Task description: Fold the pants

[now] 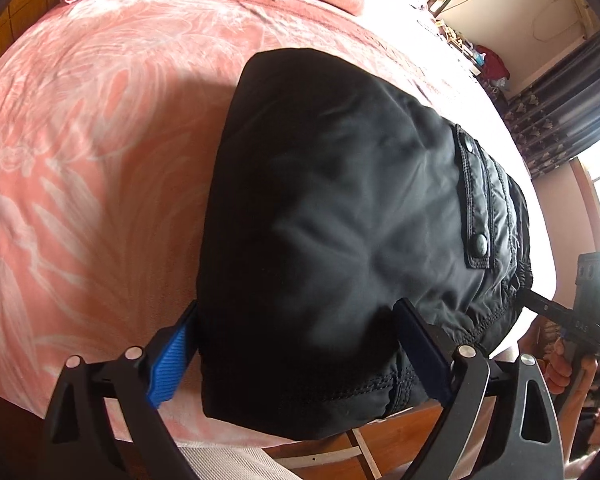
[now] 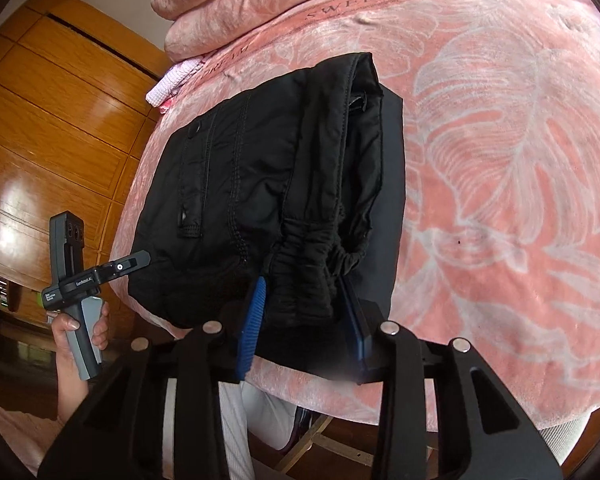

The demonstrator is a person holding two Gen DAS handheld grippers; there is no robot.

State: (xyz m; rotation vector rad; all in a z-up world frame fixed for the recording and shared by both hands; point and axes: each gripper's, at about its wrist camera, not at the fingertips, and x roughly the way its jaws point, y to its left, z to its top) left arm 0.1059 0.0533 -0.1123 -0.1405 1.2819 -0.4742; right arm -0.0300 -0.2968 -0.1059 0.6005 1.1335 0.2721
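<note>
At lower centre, my right tool (image 2: 303, 320) pinches the folded pants' (image 2: 260, 184) waistband while my left tool (image 1: 296, 356) straddles them wide open; tugging could unravel the fold.

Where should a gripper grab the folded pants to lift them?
Take the pants by the bunched elastic waistband at the near bed edge, coming in from the front. It is the thickest stacked ridge, overhangs slightly, and already sits between the right gripper fingers.

Left wrist view: close, steeply downward over the bed's (image 1: 80, 140) near edge, facing its far pillow end. Right wrist view: likewise close and downward from the same edge. Shared: folded black pants (image 1: 331, 220), pink bedspread; each shows the other gripper.
</note>
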